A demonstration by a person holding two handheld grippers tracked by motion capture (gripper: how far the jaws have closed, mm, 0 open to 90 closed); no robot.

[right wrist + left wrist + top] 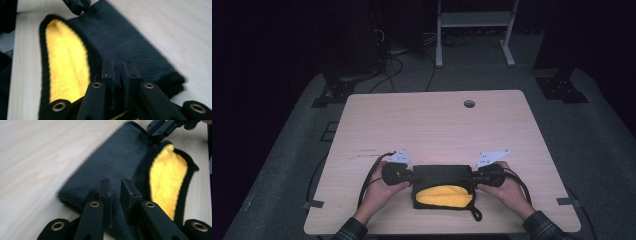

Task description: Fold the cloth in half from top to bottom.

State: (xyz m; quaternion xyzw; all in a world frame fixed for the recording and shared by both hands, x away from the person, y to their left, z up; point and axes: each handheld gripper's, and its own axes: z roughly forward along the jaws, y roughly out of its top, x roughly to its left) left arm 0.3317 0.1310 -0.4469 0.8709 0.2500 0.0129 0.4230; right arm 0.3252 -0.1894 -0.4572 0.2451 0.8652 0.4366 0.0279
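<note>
- Black cloth with yellow inner face lies on the wooden table, near the person's edge, between the two hands.
- Folded: black outer side up on the far half; the near half gapes and shows the yellow lining, black border around it.
- Left gripper at the cloth's left end, held by the left hand. In the left gripper view its jaws are nearly together, narrow gap, with the cloth edge in between; looks pinched, but the blur makes contact hard to confirm.
- Right gripper at the right end, held by the right hand. In the right gripper view the jaws are nearly closed on the black fold, a thin slit left.
- Black loop sticks out from the cloth's near right corner.
- Cable trails from the left gripper over the table.
</note>
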